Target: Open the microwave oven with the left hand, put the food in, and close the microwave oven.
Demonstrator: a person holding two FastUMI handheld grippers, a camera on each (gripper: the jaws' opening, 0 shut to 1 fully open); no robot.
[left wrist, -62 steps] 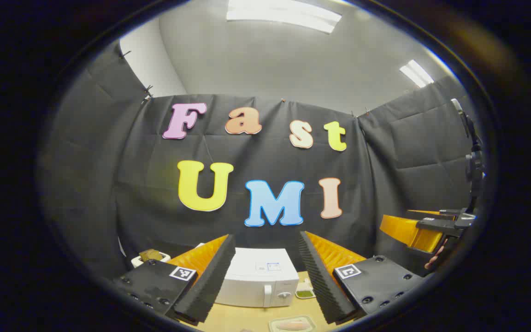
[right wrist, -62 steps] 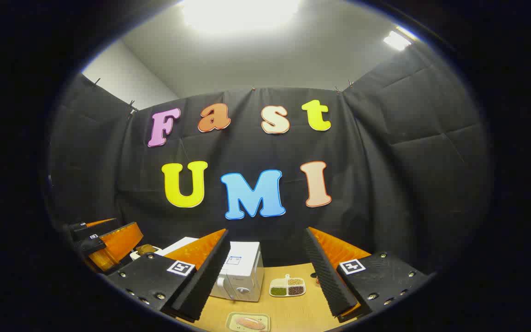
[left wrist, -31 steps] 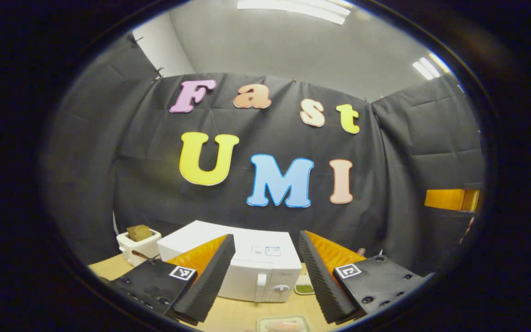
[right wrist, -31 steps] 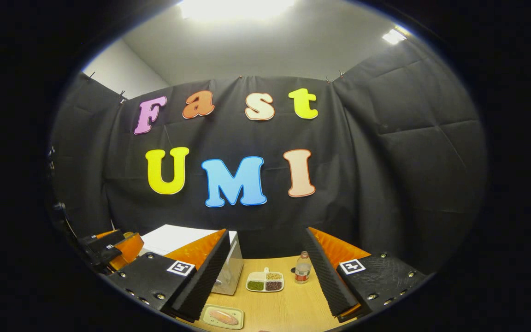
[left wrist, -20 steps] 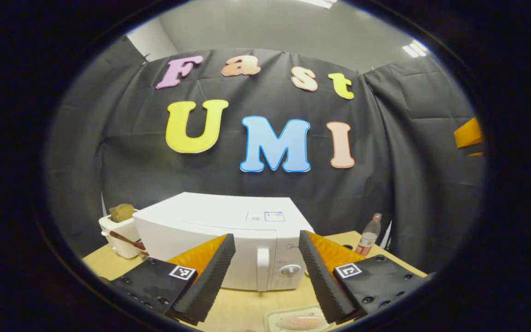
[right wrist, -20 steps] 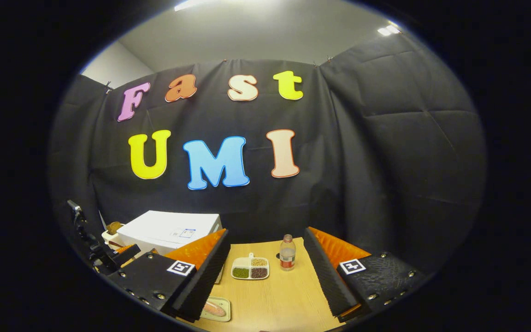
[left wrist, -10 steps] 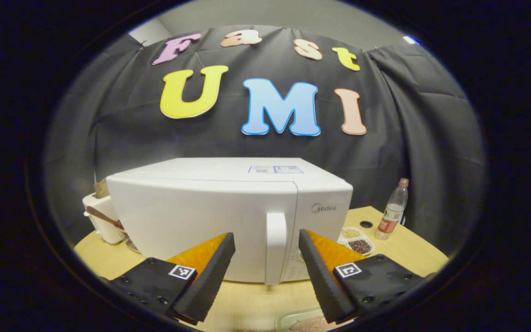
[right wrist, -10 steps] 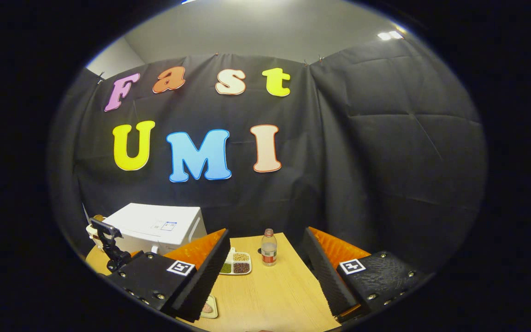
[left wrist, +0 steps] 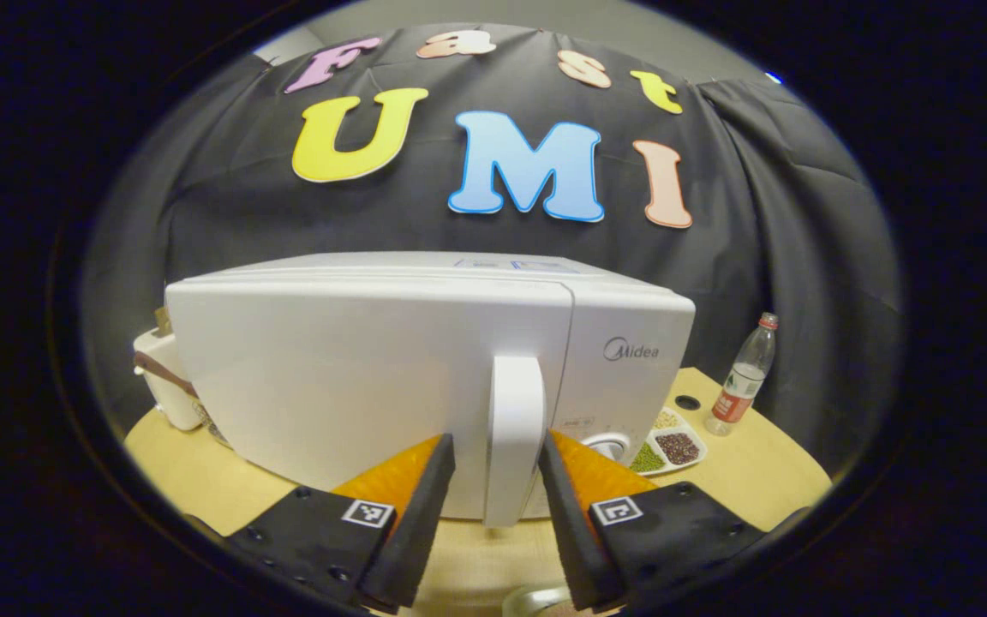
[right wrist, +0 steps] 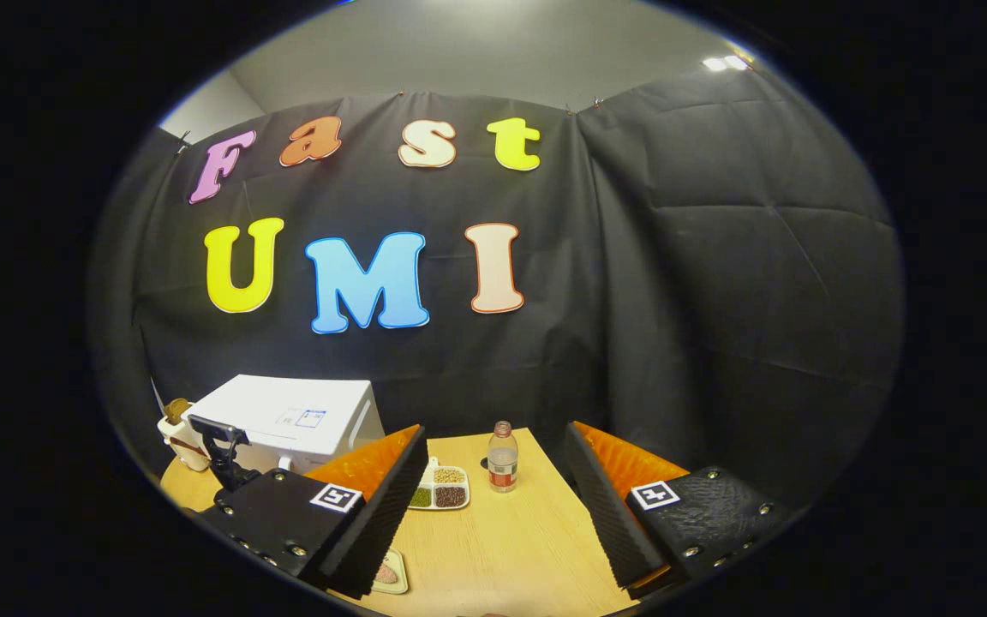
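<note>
The left gripper (left wrist: 493, 454) straddles the upright white handle (left wrist: 514, 437) of the closed white box-shaped microwave oven (left wrist: 356, 368), fingers apart, contact unclear. The right gripper (right wrist: 493, 467) hangs spread over the pale wooden table (right wrist: 502, 548); a small food tray (right wrist: 387, 572) lies near its left finger.

Left tool (left wrist: 493, 488) at the microwave (left wrist: 425, 360) handle (left wrist: 513, 437)
Its fingers straddle the upright handle, low in frame centre; contact unclear, door shut.

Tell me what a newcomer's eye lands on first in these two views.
The white microwave, door shut, looms in the left gripper view, its handle between the fingers of the open left gripper. In the right gripper view, a bottle and sectioned dish stand on the wooden table.
</note>
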